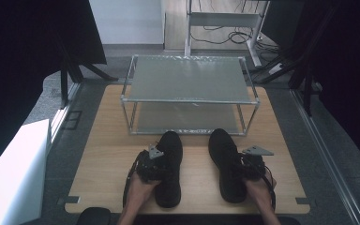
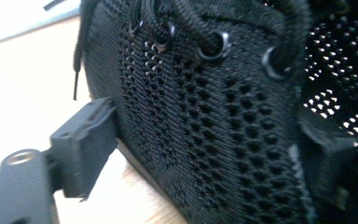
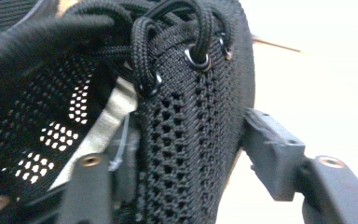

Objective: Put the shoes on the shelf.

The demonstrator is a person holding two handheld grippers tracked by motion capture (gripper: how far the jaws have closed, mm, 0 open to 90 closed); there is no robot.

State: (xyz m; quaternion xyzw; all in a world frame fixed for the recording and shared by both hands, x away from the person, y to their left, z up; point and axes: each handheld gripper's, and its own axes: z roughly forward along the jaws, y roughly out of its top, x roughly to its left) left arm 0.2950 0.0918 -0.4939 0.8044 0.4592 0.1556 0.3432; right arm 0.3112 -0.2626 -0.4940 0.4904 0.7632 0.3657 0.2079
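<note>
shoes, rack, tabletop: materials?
Shoes: black knit mesh uppers, open weave with light showing through, matte; shiny, likely metal eyelets.
Rack: pale tubes, probably metal; grey shelves, material unclear.
Tabletop: light wood grain, likely laminate.

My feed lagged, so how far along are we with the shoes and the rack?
Done: nothing shelved; both tiers of the rack are bare. In hand: the left gripper straddles the left shoe's mesh side wall, the right gripper the right shoe's. Both shoes sit on the table. Left: probably lifting both onto the rack.
</note>
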